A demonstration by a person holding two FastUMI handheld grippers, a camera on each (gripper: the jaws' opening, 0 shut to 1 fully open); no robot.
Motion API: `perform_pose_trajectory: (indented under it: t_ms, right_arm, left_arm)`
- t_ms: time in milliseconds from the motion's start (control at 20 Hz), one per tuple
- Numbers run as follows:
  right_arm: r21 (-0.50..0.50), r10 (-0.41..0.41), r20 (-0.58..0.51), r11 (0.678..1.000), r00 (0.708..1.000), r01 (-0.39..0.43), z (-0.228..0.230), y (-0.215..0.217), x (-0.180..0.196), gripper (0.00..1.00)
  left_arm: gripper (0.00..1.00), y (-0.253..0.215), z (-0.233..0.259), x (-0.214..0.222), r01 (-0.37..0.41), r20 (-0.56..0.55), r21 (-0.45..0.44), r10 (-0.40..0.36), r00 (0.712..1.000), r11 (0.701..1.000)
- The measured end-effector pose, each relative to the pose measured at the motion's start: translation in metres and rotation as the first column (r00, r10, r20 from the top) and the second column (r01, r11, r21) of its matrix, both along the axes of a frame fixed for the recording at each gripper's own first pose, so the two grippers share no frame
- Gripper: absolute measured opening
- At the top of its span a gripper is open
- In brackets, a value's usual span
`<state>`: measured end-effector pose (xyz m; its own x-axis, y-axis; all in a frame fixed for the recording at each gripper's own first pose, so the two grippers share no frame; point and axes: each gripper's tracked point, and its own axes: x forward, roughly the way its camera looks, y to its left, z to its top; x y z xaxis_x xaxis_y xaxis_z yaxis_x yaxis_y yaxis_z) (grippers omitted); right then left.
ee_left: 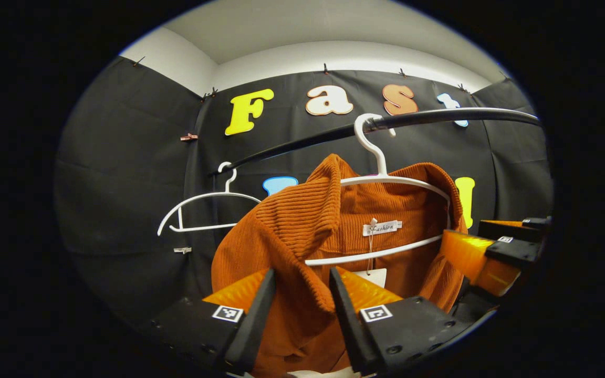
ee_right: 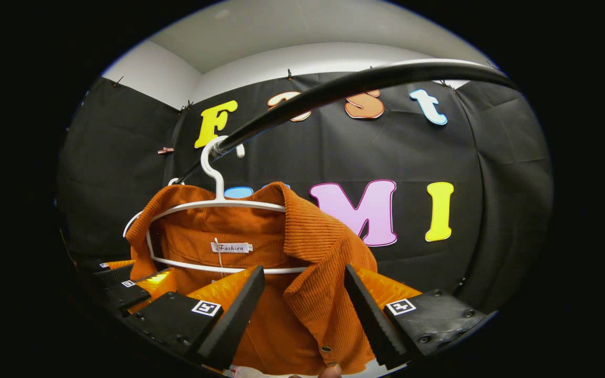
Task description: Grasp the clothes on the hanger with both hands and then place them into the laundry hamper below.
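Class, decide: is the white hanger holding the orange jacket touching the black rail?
Touching. In the right gripper view the white hanger's hook curls over the black rail and rests on it; the orange jacket hangs from it below.

Orange corduroy shirt [ee_right: 302, 252] on white hanger [ee_right: 213, 205], hooked over black rail [ee_right: 355, 84]. Right gripper [ee_right: 302, 310]: fingers spread either side of shirt front, apparently not pressing. Left gripper [ee_right: 124, 286] beside collar.

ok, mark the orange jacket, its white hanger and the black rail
orange jacket [ee_left: 287, 220], left gripper view, folded collar.
white hanger [ee_left: 373, 147], left gripper view, hook neck.
black rail [ee_right: 365, 79], right gripper view, mid bar.
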<state>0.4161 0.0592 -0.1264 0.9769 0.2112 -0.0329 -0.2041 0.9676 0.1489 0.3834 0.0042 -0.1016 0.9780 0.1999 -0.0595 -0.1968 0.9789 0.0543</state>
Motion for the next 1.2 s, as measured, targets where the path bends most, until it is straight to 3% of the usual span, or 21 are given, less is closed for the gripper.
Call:
perform_pose_trajectory:
  t_ms: [250,300,450,550,800,900,1000,1050,1200]
  right_arm:
    - [0.006,-0.038,0.009,0.999,0.999,0.038,-0.015,-0.004,0.028,1.00]
    - [0.016,-0.040,0.022,0.999,0.999,0.039,-0.015,-0.005,0.032,0.95]
    - [0.082,-0.024,0.003,0.996,1.000,0.024,-0.021,-0.007,0.041,0.47]
    - [0.118,-0.022,-0.077,0.993,0.997,0.031,-0.035,-0.014,0.045,0.13]
    - [0.305,0.153,-0.166,0.947,0.974,-0.096,-0.035,-0.002,0.040,0.06]
    - [0.352,0.250,-0.212,0.922,0.945,-0.164,-0.041,0.006,0.034,0.06]
    - [0.399,0.292,-0.214,0.897,0.932,-0.190,-0.043,0.004,0.038,0.09]
    - [0.412,0.311,-0.216,0.888,0.925,-0.202,-0.043,0.003,0.038,0.06]
    - [0.457,0.386,-0.256,0.856,0.886,-0.241,-0.044,0.002,0.033,0.05]
  left_arm:
    - [0.19,0.006,-0.009,0.006,-0.010,-0.043,-0.011,0.010,0.999,1.000]
    - [0.11,0.006,-0.009,0.006,-0.007,-0.044,-0.019,0.006,0.999,1.000]
    - [0.09,0.005,-0.009,0.006,0.006,-0.042,-0.003,-0.006,0.999,1.000]
    - [0.09,0.005,-0.008,0.005,0.010,-0.038,0.006,-0.010,0.999,1.000]
    - [0.09,0.007,-0.006,0.006,0.009,-0.036,-0.005,-0.009,0.999,1.000]
    - [0.07,0.014,-0.009,0.007,0.003,-0.071,-0.023,-0.004,0.997,1.000]
    - [0.06,0.018,-0.010,0.007,0.001,-0.096,-0.054,-0.006,0.995,0.999]
    - [0.06,0.017,-0.011,0.007,0.010,-0.105,-0.070,-0.017,0.994,0.997]
    - [0.06,0.017,-0.007,0.004,0.053,-0.137,-0.102,-0.067,0.988,0.993]
